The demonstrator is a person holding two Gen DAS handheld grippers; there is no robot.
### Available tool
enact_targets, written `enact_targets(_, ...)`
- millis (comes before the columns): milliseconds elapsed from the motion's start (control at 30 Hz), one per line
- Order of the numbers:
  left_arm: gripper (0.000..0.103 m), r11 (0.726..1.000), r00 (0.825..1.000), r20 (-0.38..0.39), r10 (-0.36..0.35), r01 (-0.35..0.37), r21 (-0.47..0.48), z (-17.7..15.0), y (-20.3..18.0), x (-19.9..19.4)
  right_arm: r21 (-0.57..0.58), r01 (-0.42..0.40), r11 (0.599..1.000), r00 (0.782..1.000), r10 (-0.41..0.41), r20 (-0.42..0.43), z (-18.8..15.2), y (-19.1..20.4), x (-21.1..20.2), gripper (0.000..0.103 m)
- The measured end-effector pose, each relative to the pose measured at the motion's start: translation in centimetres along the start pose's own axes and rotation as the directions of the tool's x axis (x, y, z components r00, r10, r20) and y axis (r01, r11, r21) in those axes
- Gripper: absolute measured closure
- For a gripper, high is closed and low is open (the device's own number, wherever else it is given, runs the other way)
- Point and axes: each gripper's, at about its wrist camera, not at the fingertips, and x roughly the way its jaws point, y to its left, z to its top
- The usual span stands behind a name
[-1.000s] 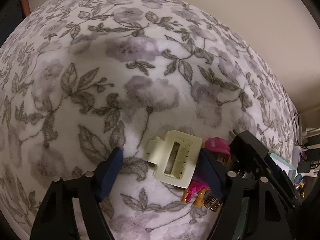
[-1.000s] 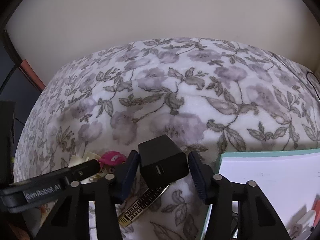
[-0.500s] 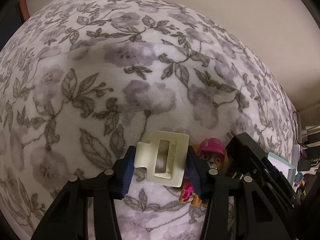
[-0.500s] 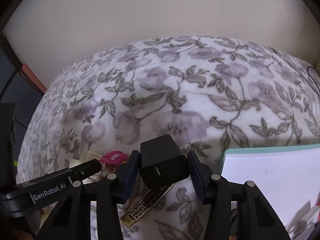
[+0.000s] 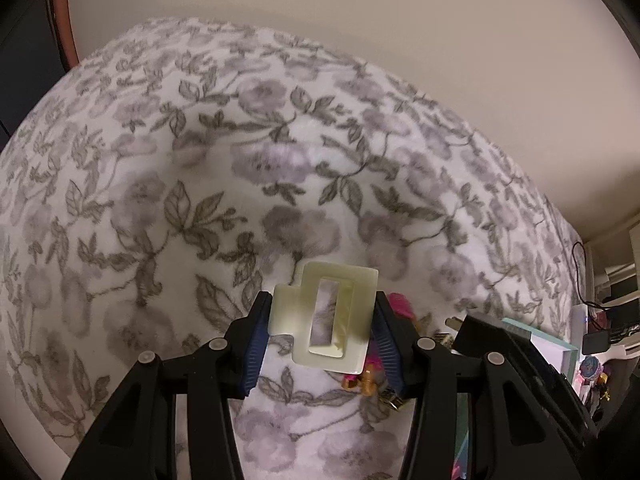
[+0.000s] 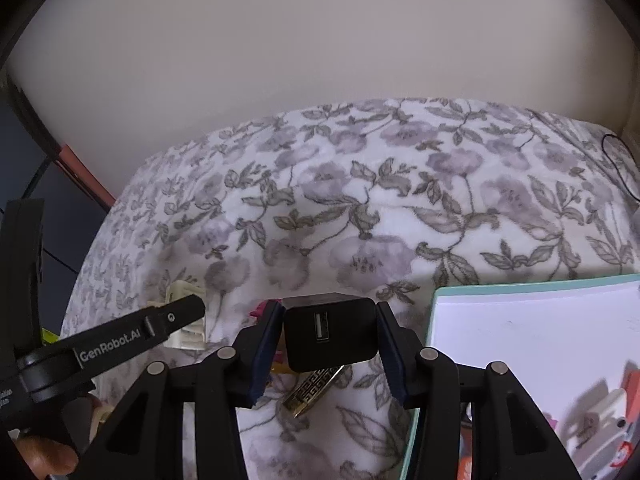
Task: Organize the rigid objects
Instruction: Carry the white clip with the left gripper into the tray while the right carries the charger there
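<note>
My left gripper (image 5: 322, 330) is shut on a cream plastic hair claw clip (image 5: 330, 316) and holds it above the floral blanket (image 5: 200, 200). My right gripper (image 6: 330, 338) is shut on a black USB charger block (image 6: 330, 330), also lifted off the blanket. Below the clip lie a pink and orange toy figure (image 5: 362, 376) and a gold patterned bar (image 6: 312, 394). In the right wrist view the left gripper (image 6: 182, 312) reaches in from the left with the cream clip (image 6: 186, 330) at its tip.
A teal-edged white box (image 6: 540, 340) stands on the right with small items in its near corner (image 6: 596, 420). In the left wrist view the right gripper's charger (image 5: 492, 338) is at the right. The beige wall (image 6: 320, 40) rises behind the bed. Cables and clutter (image 5: 600, 320) lie beyond the right edge.
The left jaws shut on the cream clip and lifted it off the blanket. The right gripper rose with the charger, uncovering more of the gold bar. Both views now take in more wall.
</note>
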Motion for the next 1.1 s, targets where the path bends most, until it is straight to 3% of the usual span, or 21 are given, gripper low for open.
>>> enact_targets(333, 0.052, 0.997, 0.998, 0.054, -0.014, 0.011, 0.072, -1.6, -2.5, -3.2, 0.045, 0.046, 0.998, 0.999, -0.048, 0.025, -0.6, -2.6, -4.3, 0.053)
enact_targets(667, 0.052, 0.986, 0.997, 0.063, -0.050, 0.039, 0.165, -4.4, -6.0, -5.0, 0.210, 0.086, 0.974, 0.996, -0.087, -0.004, -2.8, -7.6, -8.1, 0.053)
enact_targets(900, 0.052, 0.964, 0.995, 0.055, -0.078, 0.061, 0.258, -6.7, -9.7, -5.8, 0.295, 0.147, 0.944, 0.989, -0.145, -0.027, -4.2, -11.1, -9.8, 0.053)
enact_targets(1100, 0.052, 0.930, 0.995, 0.027, -0.092, 0.077, 0.359, -9.1, -13.3, -5.4, 0.373, 0.190, 0.908, 0.982, -0.185, -0.050, -4.9, -14.9, -10.3, 0.053)
